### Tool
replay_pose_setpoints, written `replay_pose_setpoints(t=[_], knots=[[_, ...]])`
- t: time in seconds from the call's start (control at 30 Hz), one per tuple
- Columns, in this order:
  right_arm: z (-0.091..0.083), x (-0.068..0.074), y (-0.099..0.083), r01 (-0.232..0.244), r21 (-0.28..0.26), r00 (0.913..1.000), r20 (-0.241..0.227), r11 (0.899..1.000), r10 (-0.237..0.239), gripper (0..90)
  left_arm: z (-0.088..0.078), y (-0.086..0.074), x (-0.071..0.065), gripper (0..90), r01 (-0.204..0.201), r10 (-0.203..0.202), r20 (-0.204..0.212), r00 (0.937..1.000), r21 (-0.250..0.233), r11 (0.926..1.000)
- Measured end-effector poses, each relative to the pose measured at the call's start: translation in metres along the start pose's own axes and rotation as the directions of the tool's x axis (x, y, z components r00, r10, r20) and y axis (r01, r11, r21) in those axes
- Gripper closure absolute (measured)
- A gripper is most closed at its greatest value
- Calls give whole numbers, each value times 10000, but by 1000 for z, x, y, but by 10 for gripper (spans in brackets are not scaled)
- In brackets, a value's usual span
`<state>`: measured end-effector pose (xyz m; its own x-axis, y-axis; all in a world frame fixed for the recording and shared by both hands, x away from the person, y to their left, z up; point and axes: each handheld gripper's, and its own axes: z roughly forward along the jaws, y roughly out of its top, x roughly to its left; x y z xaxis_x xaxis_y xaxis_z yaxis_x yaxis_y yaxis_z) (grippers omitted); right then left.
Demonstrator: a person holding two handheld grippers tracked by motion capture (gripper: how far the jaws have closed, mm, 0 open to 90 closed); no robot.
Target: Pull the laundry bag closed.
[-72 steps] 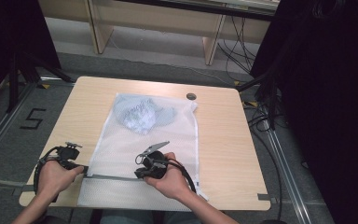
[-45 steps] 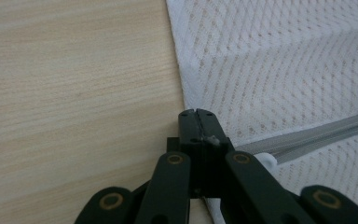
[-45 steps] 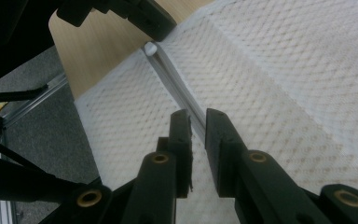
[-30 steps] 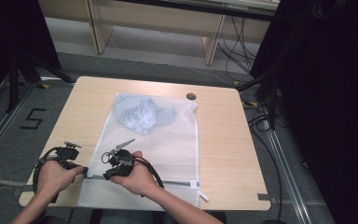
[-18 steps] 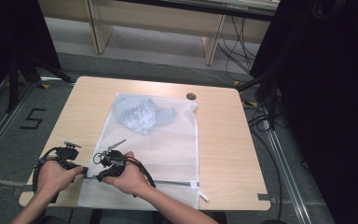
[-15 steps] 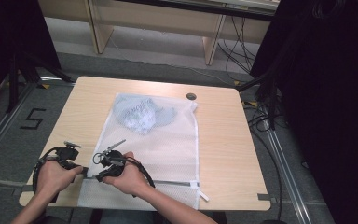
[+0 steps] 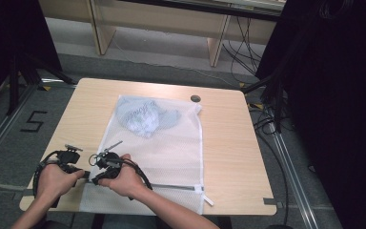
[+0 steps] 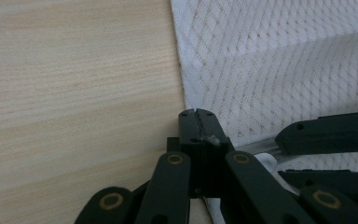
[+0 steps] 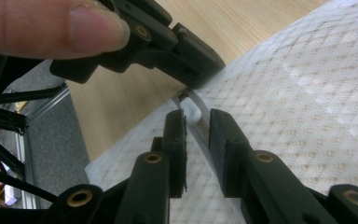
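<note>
Counting one mesh bag (image 7: 159, 148), one garment (image 7: 144, 116) inside, on one wooden table (image 7: 226, 138). Left gripper (image 8: 198, 122) clamps the bag's corner; right gripper (image 9: 196, 126) jaws, just opening, straddle the zipper (image 9: 196, 108) unpressed. Grey floor (image 7: 9, 138) around.

Both grippers are black, with brass-coloured rivets on their linkage bars. The left gripper (image 7: 86, 174) and right gripper (image 7: 95, 168) each trail a black looped cable. The forearms are bare, without sleeves.

High view: above near side, faces fwd/down, far; whole table (image 7: 228, 143).
Left gripper view: v. close, along jaws.
Right gripper view: v. close, low.
Shared: mesh bag (image 7: 171, 152) (image 8: 270, 70) (image 9: 307, 107) near-left corner.
</note>
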<state>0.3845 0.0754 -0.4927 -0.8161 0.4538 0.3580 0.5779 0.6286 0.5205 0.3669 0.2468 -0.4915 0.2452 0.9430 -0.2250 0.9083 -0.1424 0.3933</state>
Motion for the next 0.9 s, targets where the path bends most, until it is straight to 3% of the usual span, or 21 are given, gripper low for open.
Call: replay_pose_setpoints(t=[0.1,0.23,0.3,0.33,0.4,0.43,0.47,0.57,0.7,0.83,0.9], knots=[[2,1,1,-141,27,9999,7,9999,141,768,0,0,0,898,-9,9,-25,10000,-9,10000],[5,0,3,19,-58,10000,46,10000,-19,767,0,0,0,898,1,-1,2,10000,-6,10000],[7,1,4,-186,72,9998,-106,9998,187,766,0,0,0,898,18,-18,1,10000,-7,10000],[8,0,5,6,5,10000,-41,10000,-6,766,0,0,0,898,10,-10,-7,10000,-6,10000],[9,2,6,-124,67,9999,105,9999,124,770,0,0,0,898,15,-15,0,10000,-10,10000],[10,1,7,103,-8,9999,24,9999,-103,774,0,0,0,898,12,-12,-6,10000,-9,10000],[11,2,8,-105,54,9999,-90,9999,106,778,0,0,0,898,1,-1,-21,10000,-13,10000],[13,2,9,-114,83,9998,187,9999,112,819,0,0,0,898,-28,28,-15,10000,0,10000],[12,2,9,-348,203,9993,-154,9992,351,865,0,0,0,897,-77,77,-12,10000,-2,10000],[10,0,8,-220,103,9997,-68,9997,221,867,1,-2,-2,898,-136,135,-38,9999,-145,9998],[9,1,7,-457,126,9989,-94,9989,458,868,1,-2,-4,898,-105,104,-110,9999,-127,9999]])
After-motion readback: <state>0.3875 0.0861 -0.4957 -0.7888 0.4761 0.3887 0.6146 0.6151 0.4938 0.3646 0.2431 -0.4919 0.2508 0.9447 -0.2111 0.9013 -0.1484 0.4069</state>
